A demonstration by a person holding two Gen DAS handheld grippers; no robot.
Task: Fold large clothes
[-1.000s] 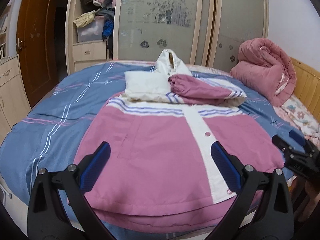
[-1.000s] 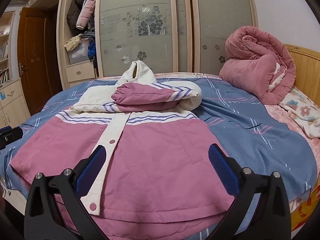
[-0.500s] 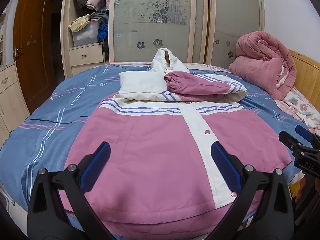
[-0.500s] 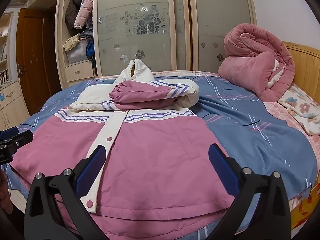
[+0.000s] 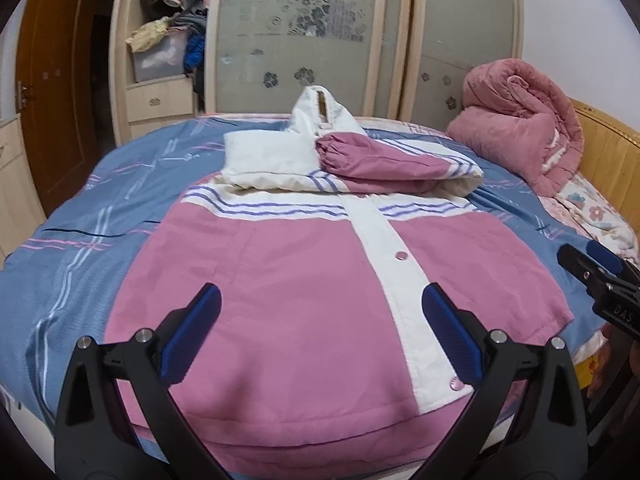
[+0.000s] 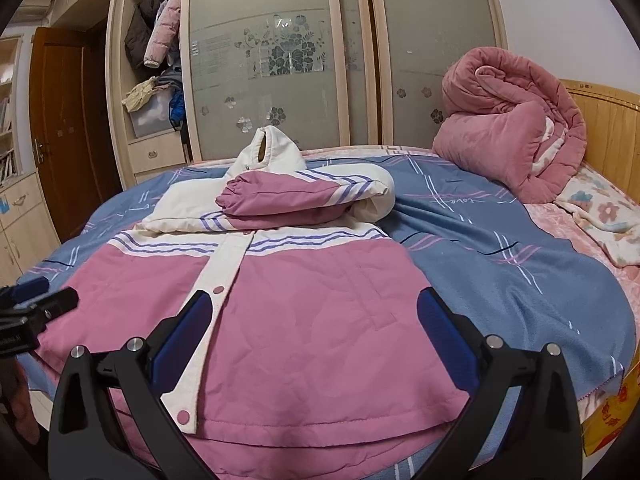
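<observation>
A large pink and white hooded jacket (image 5: 304, 280) lies flat, front up, on the bed, its hem at the near edge. Both sleeves (image 5: 384, 164) are folded across the chest, and the white hood (image 5: 320, 116) stands up behind them. My left gripper (image 5: 320, 312) is open and empty, above the jacket's lower left part. My right gripper (image 6: 312, 312) is open and empty, above the jacket's (image 6: 304, 320) lower right part. The right gripper also shows at the right edge of the left wrist view (image 5: 600, 280); the left gripper shows at the left edge of the right wrist view (image 6: 32, 308).
The bed has a blue striped cover (image 5: 80, 220). A rolled pink quilt (image 6: 508, 136) and a floral blanket (image 6: 600, 212) lie by the wooden headboard (image 6: 612, 120) on the right. A wardrobe with sliding glass doors (image 6: 280, 56) and open shelves stands behind. A brown door (image 5: 52, 88) is at left.
Both grippers have drawn back and risen a little from the jacket's hem, so more of the room shows. The jacket has not moved, and both grippers stay open.
</observation>
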